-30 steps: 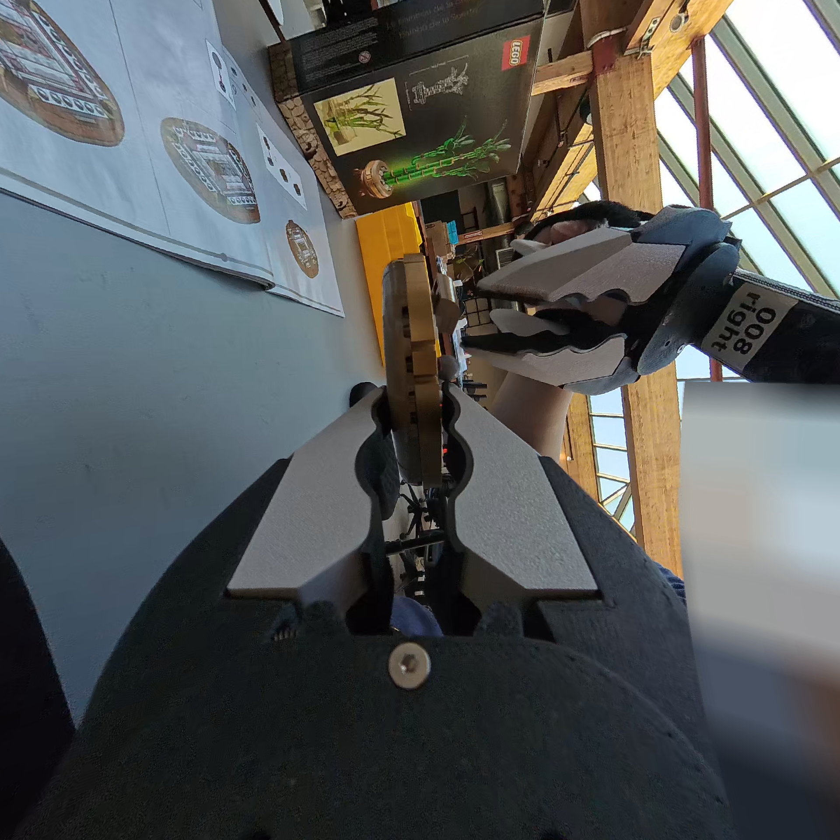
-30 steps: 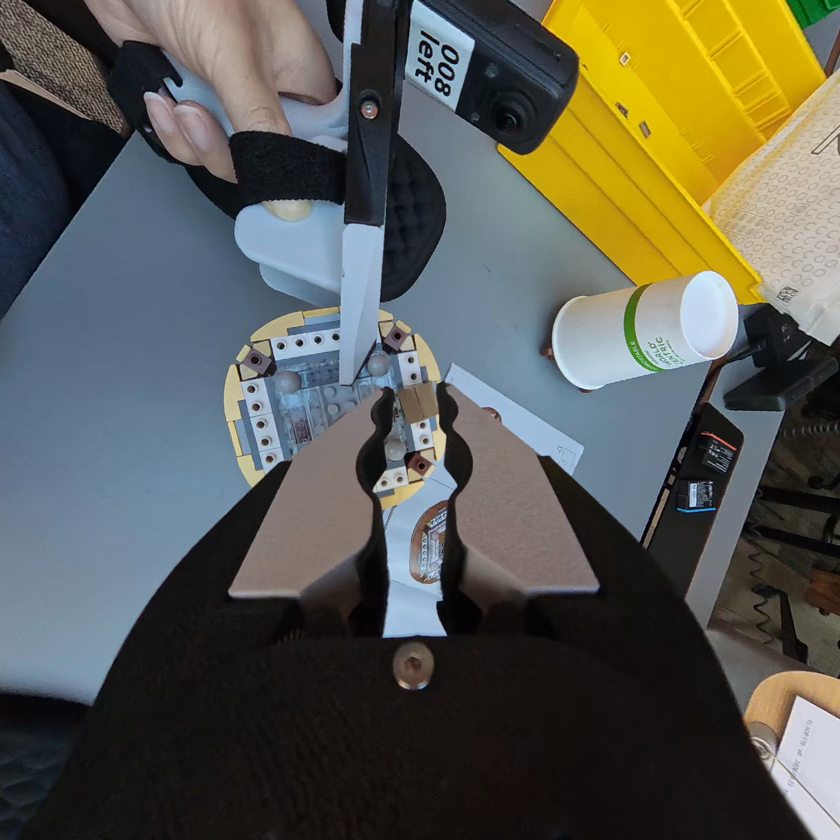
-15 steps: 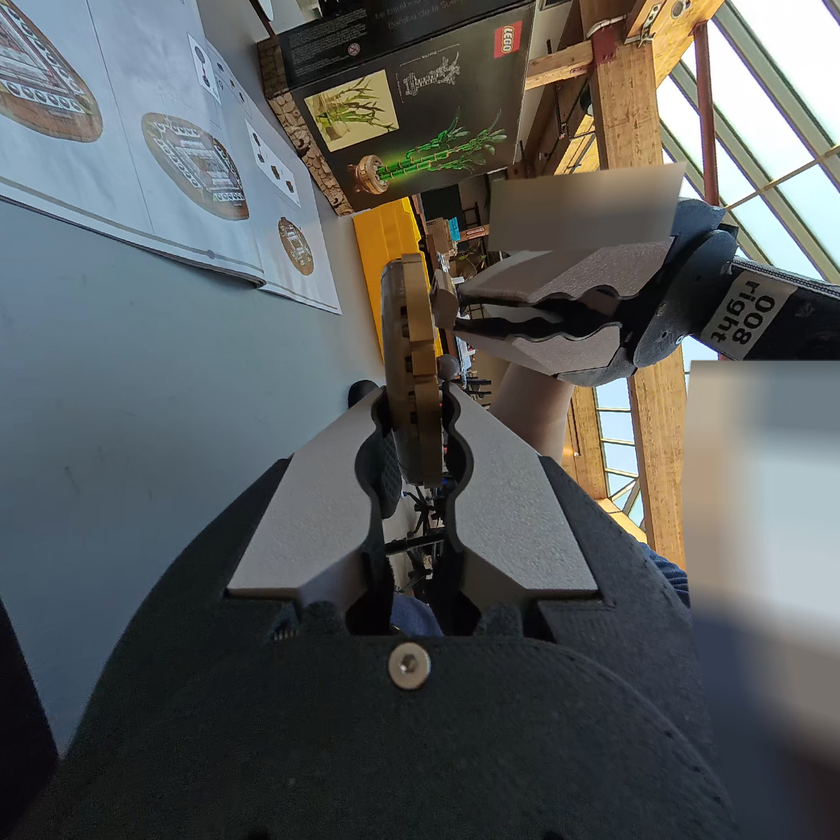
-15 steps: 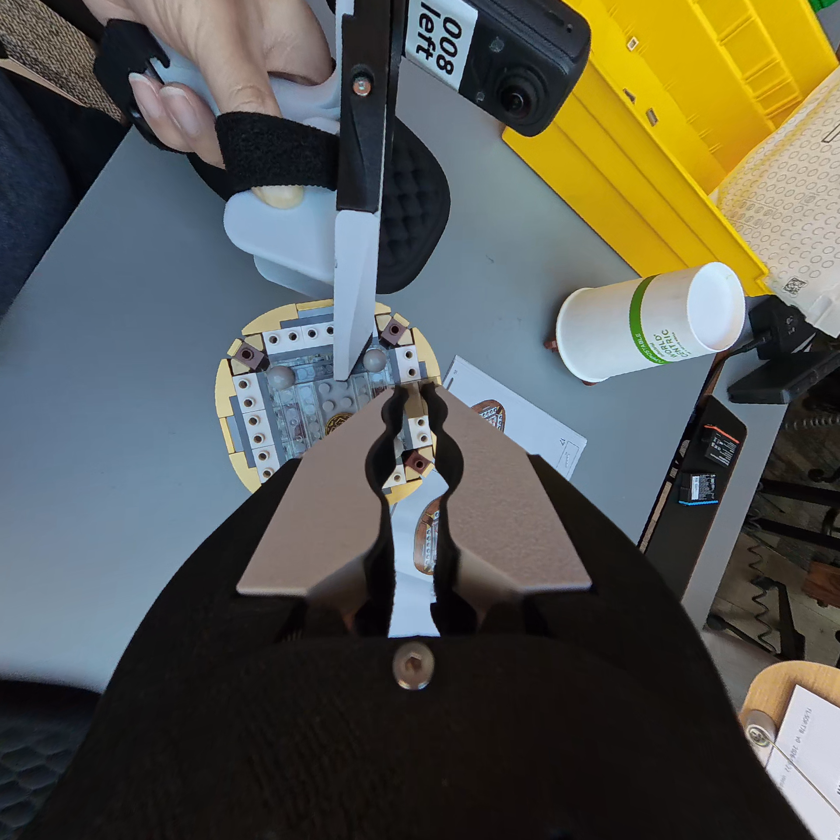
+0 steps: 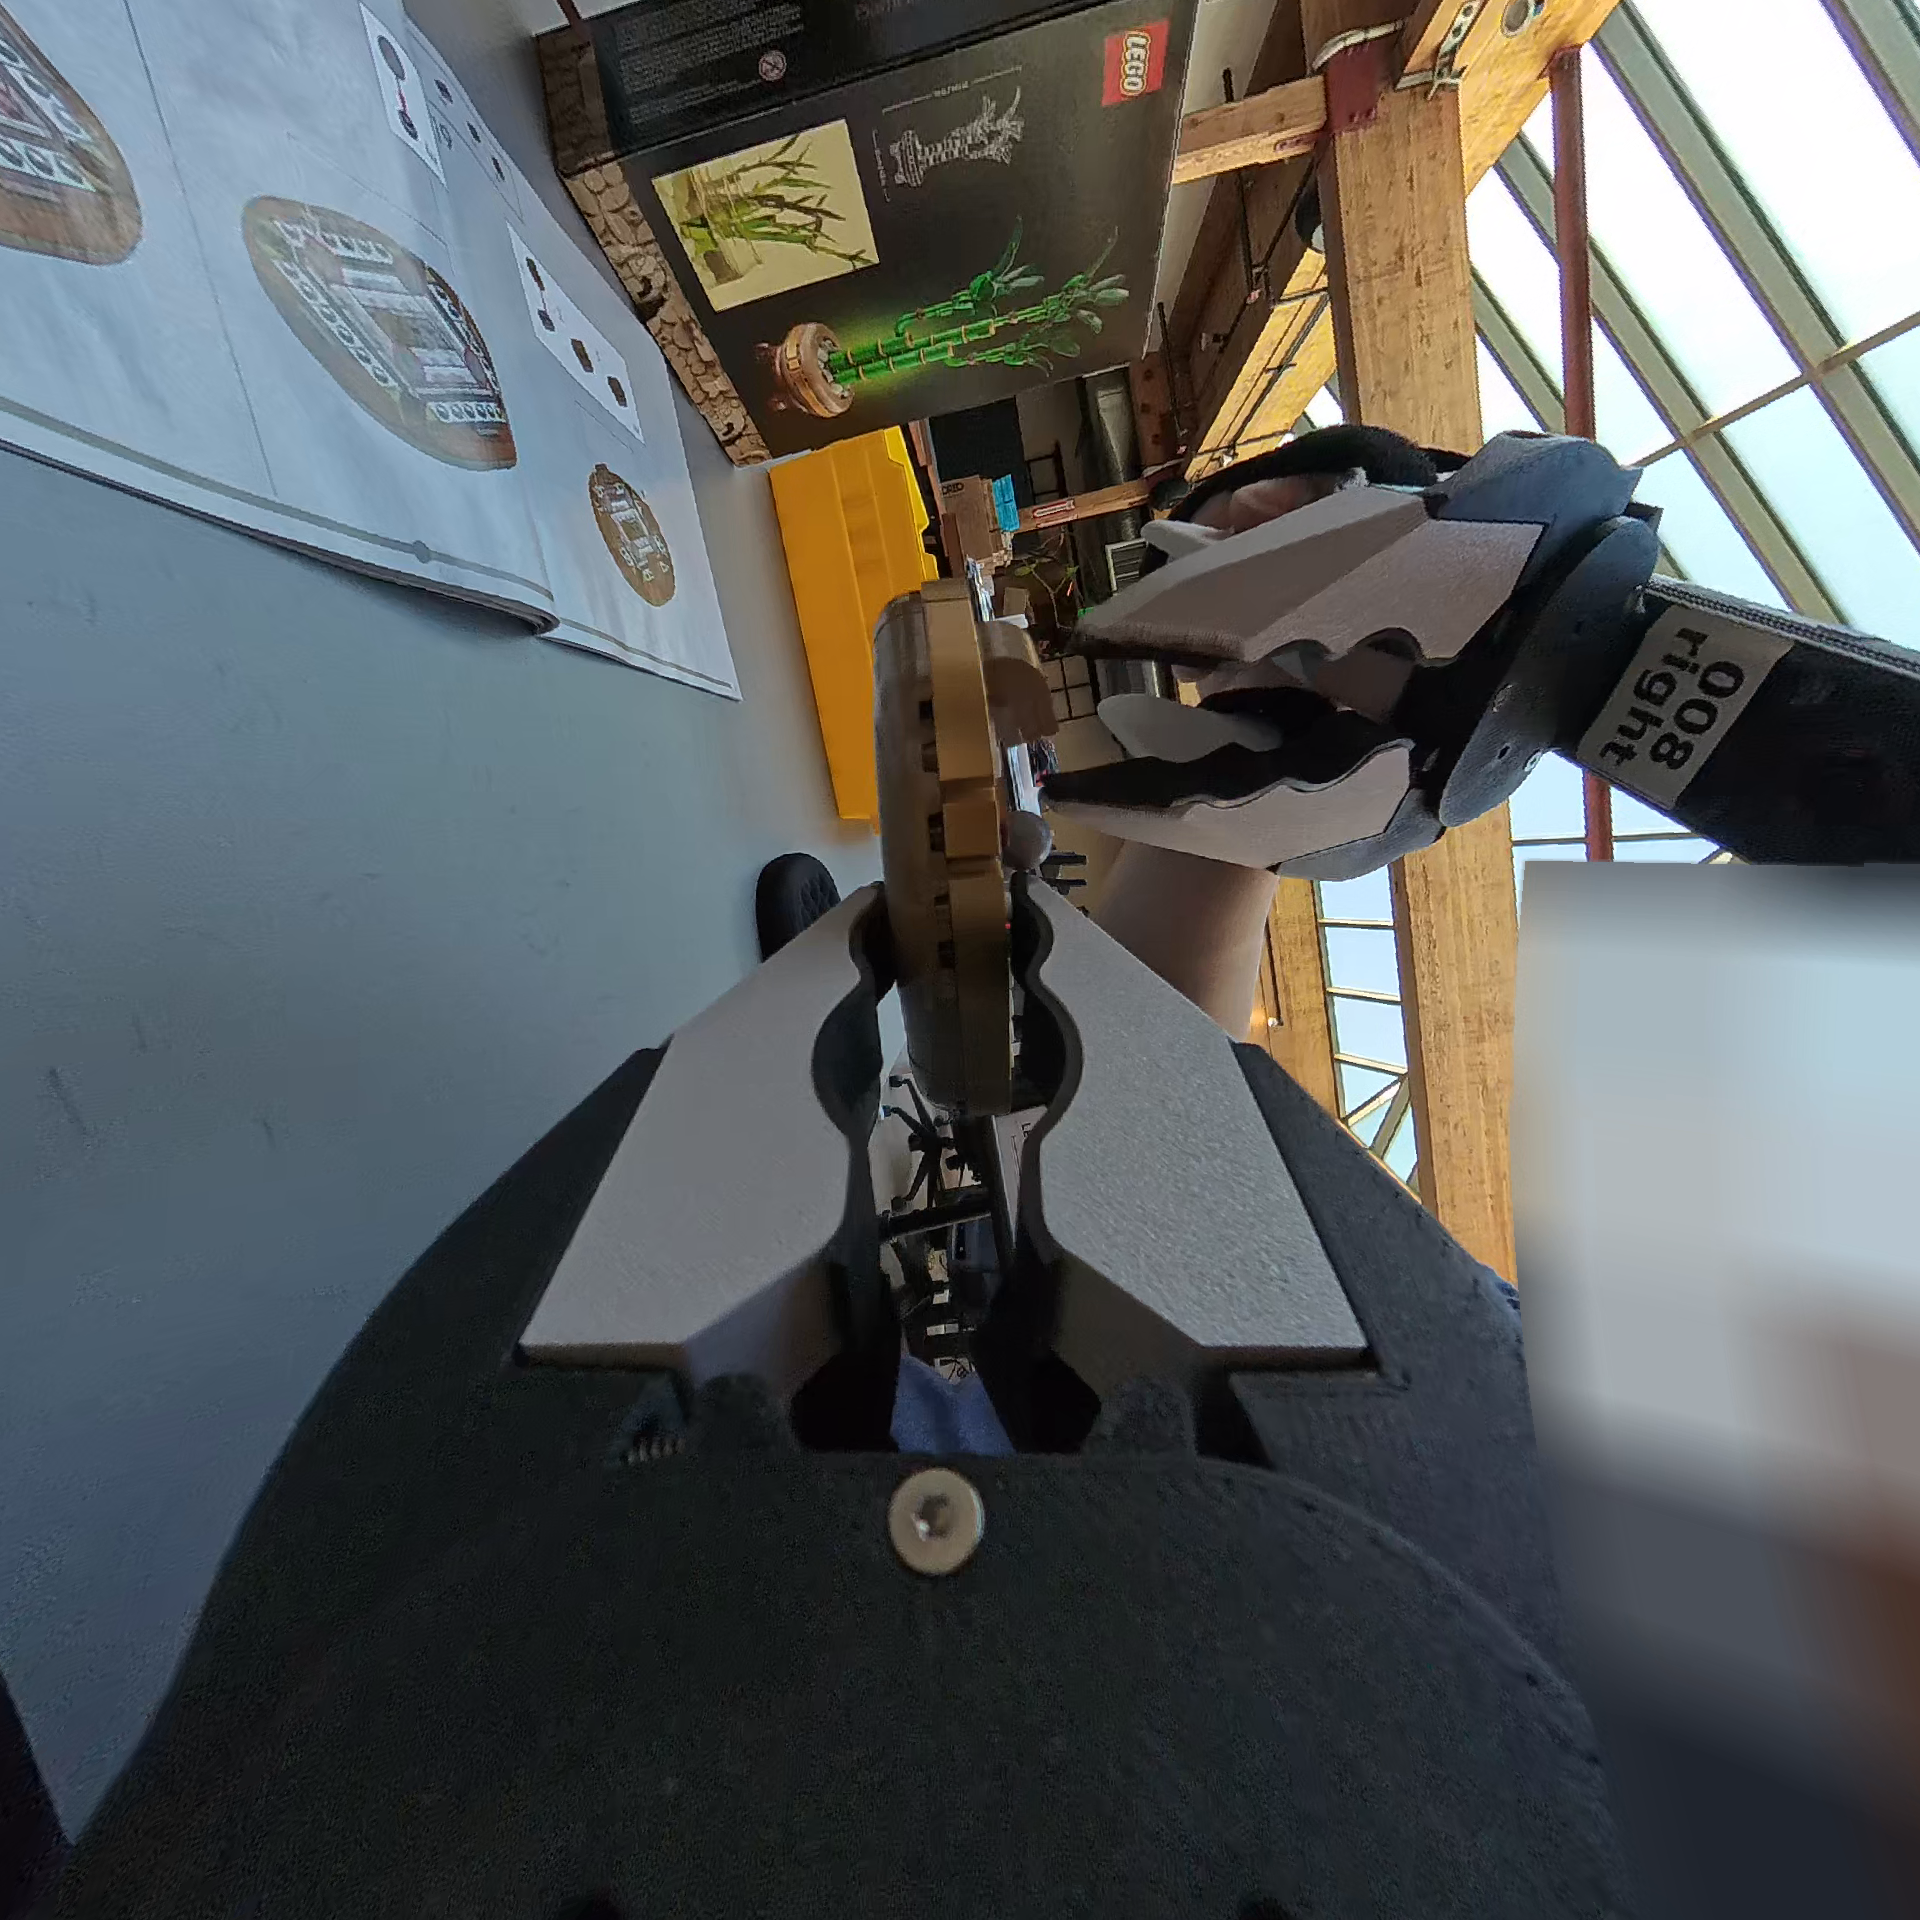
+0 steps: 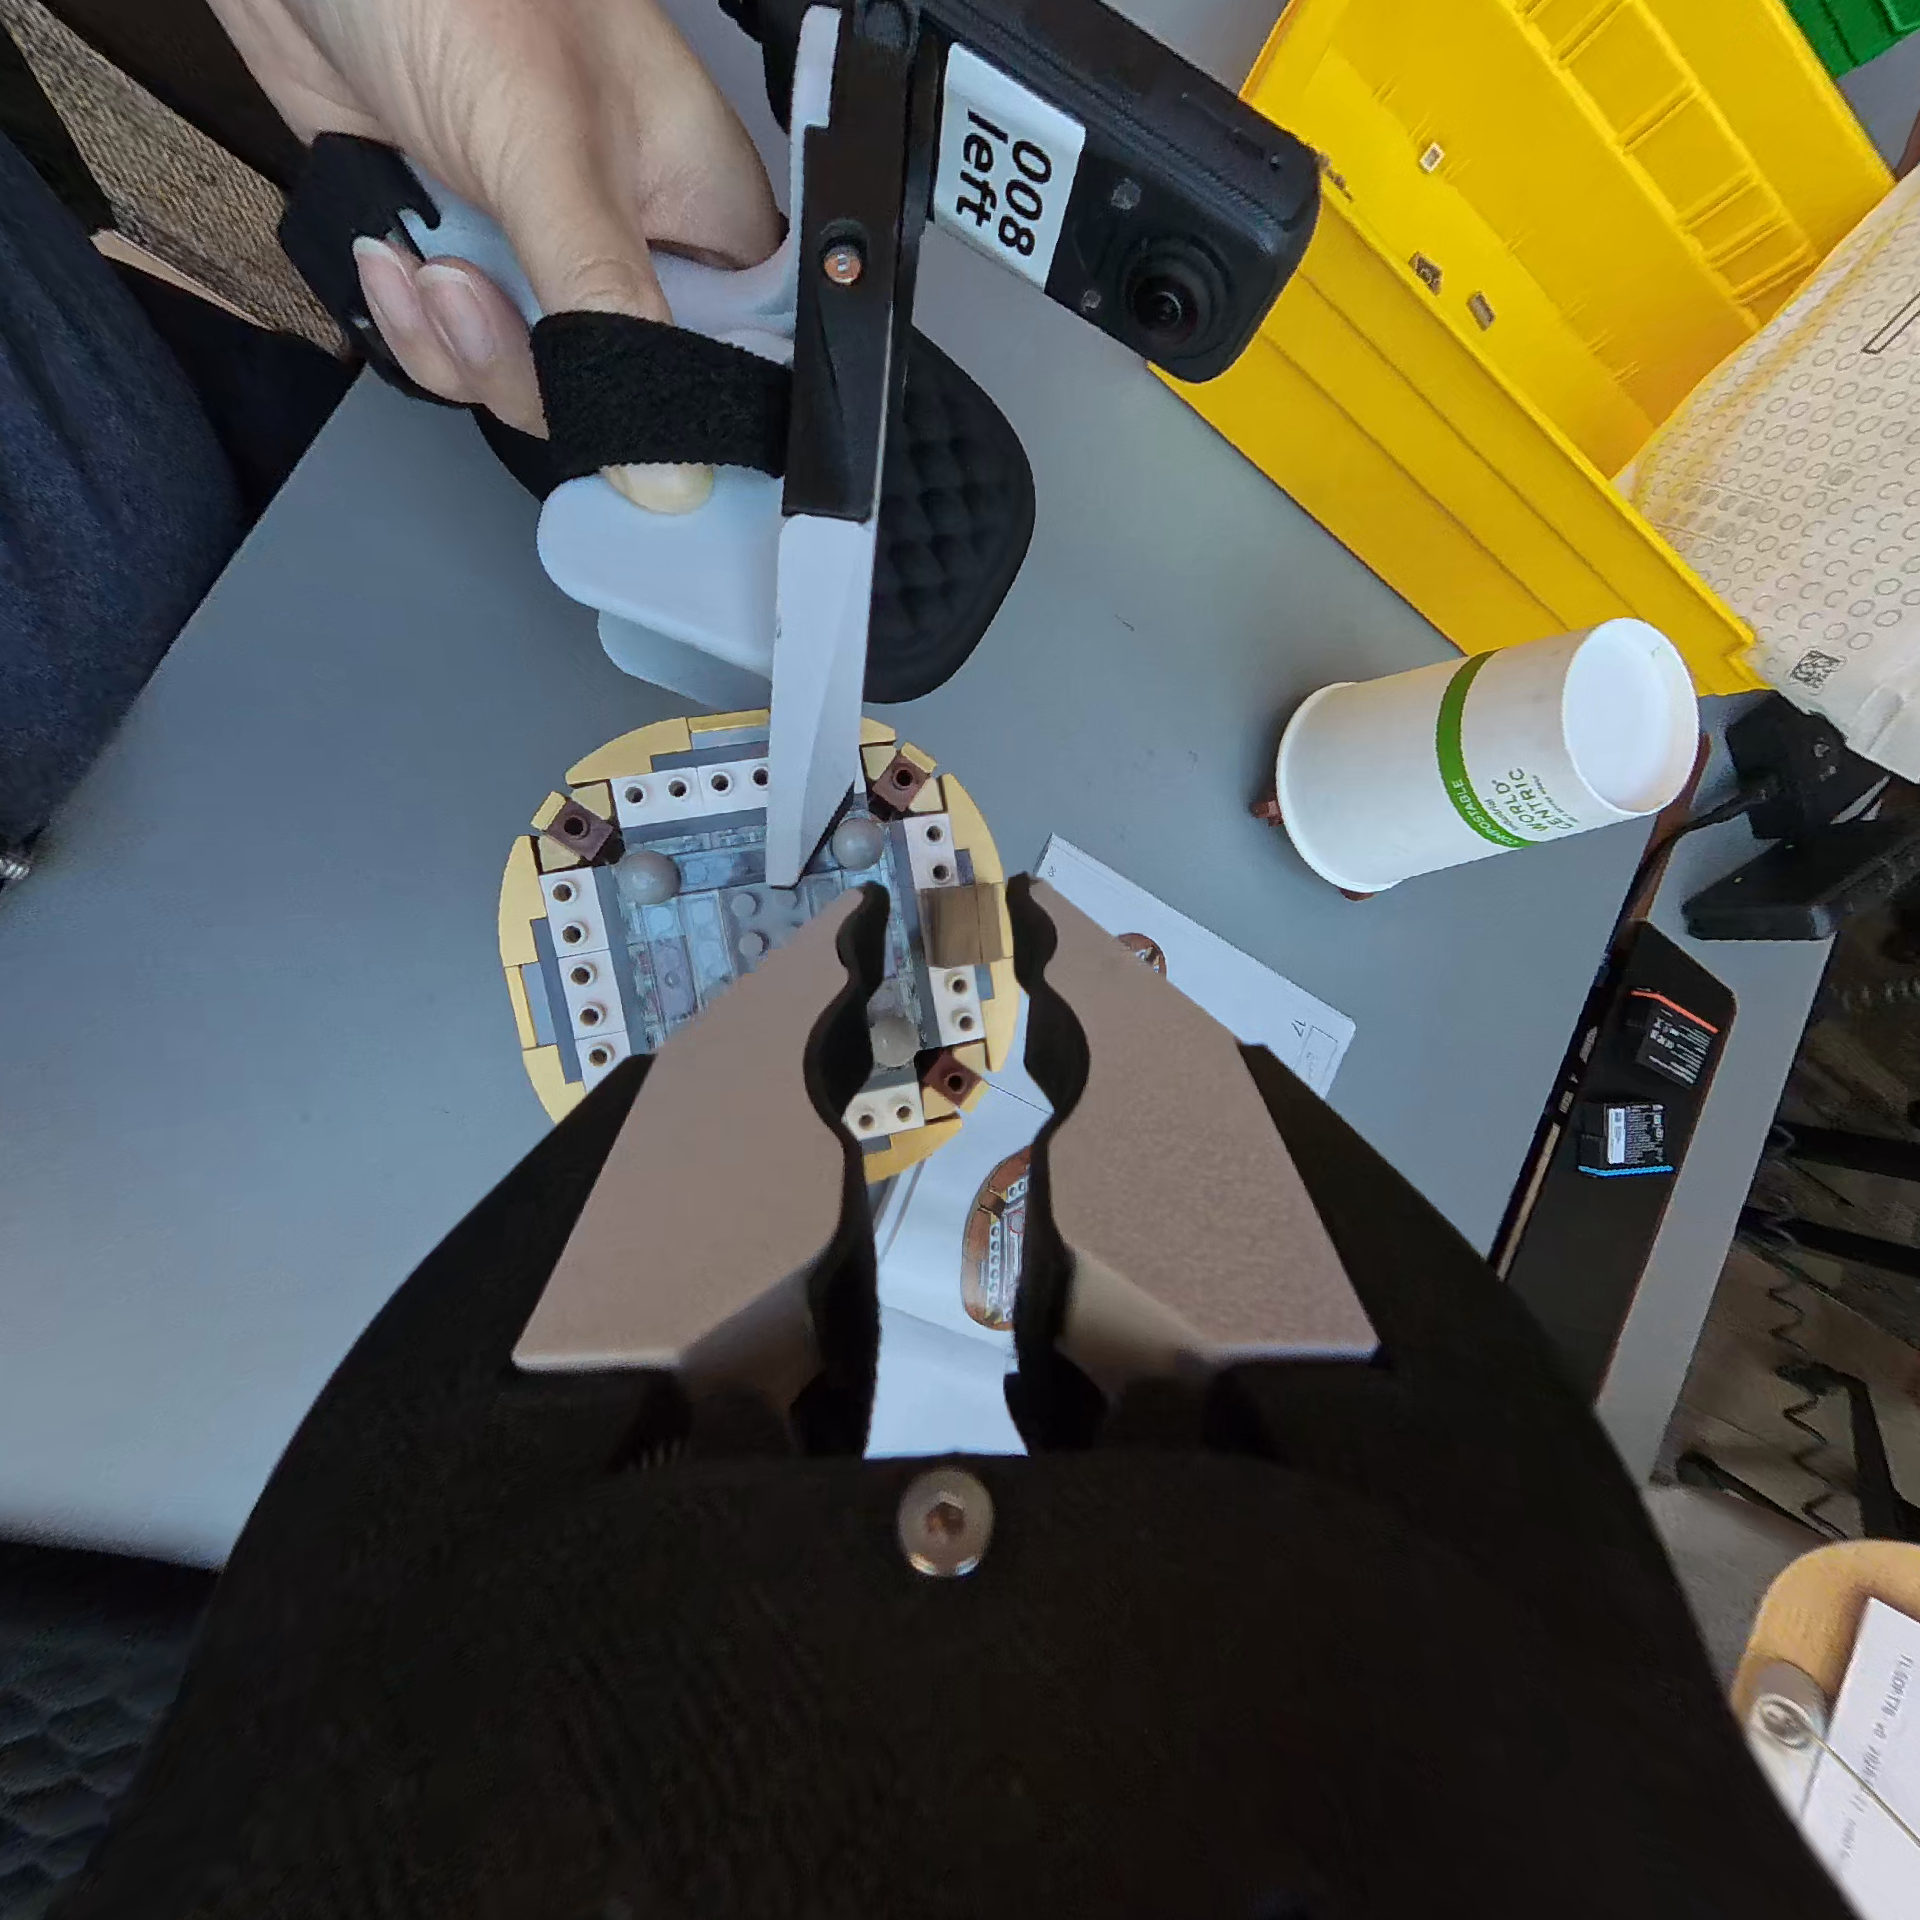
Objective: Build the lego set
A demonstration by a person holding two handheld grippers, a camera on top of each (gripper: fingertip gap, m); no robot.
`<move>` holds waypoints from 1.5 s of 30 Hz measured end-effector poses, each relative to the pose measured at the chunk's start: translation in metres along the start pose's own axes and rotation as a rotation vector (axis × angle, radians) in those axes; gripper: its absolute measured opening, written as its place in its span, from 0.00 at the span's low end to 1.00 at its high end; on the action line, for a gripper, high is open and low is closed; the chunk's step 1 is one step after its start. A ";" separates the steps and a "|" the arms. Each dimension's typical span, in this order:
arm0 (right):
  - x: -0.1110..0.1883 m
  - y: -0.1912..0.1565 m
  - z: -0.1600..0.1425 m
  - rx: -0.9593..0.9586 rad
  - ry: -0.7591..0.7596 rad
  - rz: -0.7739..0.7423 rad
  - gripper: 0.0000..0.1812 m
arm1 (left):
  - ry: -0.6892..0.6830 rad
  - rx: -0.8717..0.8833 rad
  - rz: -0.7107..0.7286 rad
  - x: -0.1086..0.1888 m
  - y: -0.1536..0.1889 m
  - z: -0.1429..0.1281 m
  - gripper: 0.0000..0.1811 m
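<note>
A: Left wrist view shows the left gripper (image 5: 951, 904) clamped on the round lego base (image 5: 940, 831). The disc stands on its edge between the two grey fingers, with its flat back turned toward the grey table (image 5: 312, 935) and its studded face toward the right gripper (image 5: 1060, 717).

B: Right wrist view gives the studded face (image 6: 665, 935) from the front. It is a tan ring with white bricks that have holes, small dark brown corner pieces, grey plates in the middle and smooth grey round knobs. It is held above the table, not lying on it.

A: And the right gripper (image 6: 945, 899)?

B: Its fingers are parted, a moderate gap. A small tan brick (image 6: 964, 928) sits on the rim of the base, between the two tips. I cannot tell if the tips touch it.

A: Fingers are matte, grainy plastic with wavy inner edges. Behind the base lie the open instruction booklet (image 5: 312, 312), the dark set box (image 5: 894, 208) and a yellow bin (image 5: 852, 582).

B: A white paper cup (image 6: 1475, 758) with a green band lies on its side near the bin (image 6: 1507, 312).
</note>
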State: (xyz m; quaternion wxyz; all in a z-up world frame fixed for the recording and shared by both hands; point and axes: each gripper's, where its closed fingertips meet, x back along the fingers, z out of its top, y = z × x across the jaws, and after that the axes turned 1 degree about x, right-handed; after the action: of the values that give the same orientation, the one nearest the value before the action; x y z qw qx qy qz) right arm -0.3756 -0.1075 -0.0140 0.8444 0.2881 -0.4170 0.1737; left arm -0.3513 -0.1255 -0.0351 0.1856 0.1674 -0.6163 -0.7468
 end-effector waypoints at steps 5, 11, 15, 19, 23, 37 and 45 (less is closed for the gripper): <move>0.002 0.001 -0.004 -0.041 0.013 0.034 0.14 | -0.024 0.010 -0.012 -0.002 0.004 -0.004 0.11; 0.022 -0.001 0.009 -0.283 0.170 0.300 0.20 | -0.073 -0.018 0.008 -0.004 0.007 -0.009 0.11; 0.027 0.004 0.009 -0.398 0.197 0.427 0.20 | -0.110 0.051 -0.046 -0.005 0.015 -0.012 0.11; 0.024 0.001 0.005 -0.421 0.205 0.439 0.28 | -0.117 0.037 -0.037 -0.003 0.012 -0.013 0.11; 0.012 -0.011 -0.004 -0.464 0.142 0.534 0.30 | -0.145 0.024 -0.005 -0.002 0.006 -0.016 0.11; 0.005 -0.039 -0.011 -0.495 -0.082 0.846 0.26 | -0.216 -0.017 0.037 -0.006 0.006 -0.033 0.11; 0.006 -0.044 -0.016 -0.522 -0.094 0.892 0.18 | -0.224 -0.017 0.026 -0.009 0.010 -0.033 0.11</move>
State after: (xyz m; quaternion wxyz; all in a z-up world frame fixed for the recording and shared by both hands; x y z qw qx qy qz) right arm -0.3388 -0.1313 -0.0318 0.7124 -0.1305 -0.5660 0.3939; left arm -0.3273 -0.1514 -0.0312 0.1267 0.0732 -0.6288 -0.7637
